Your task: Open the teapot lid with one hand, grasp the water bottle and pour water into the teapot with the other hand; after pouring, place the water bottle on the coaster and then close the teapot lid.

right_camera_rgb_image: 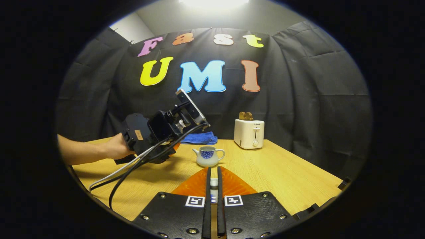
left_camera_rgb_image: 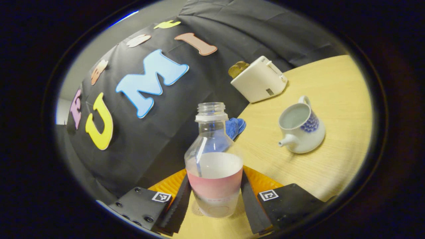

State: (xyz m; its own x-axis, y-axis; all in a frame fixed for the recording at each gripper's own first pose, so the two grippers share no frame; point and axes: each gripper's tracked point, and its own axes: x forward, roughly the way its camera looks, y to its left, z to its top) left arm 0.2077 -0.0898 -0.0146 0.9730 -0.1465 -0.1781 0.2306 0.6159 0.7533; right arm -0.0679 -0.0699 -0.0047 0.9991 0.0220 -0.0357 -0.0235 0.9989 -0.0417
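Two hand-held grippers: one in each view, both over the wooden surface.
Water bottle: clear, uncapped, part full, with a pink band round its body; it stood between the fingers of the left hand-held gripper and looked tilted in the left gripper view.
Left hand-held gripper: its two fingers pressed on the bottle's lower body from either side, so it held the bottle; in the right gripper view its dark housing hung above the surface's left part, tilted, with cables trailing toward the near edge and a person's hand behind it.
Bottle's base: whether it touched the surface could not be told.
Teapot: white with a blue pattern, lid off, mouth open, spout toward the bottle; it stood upright near the middle of the surface, apart from the bottle.
Lid: a small white piece showed in the narrow gap of the right hand-held gripper.
Right hand-held gripper: fingers nearly together, clamped on that piece, on the near side of the teapot.
Toaster: white, with toast in its slot, near the far edge beyond the teapot.
Blue cloth: folded, at the far edge, left of the toaster.
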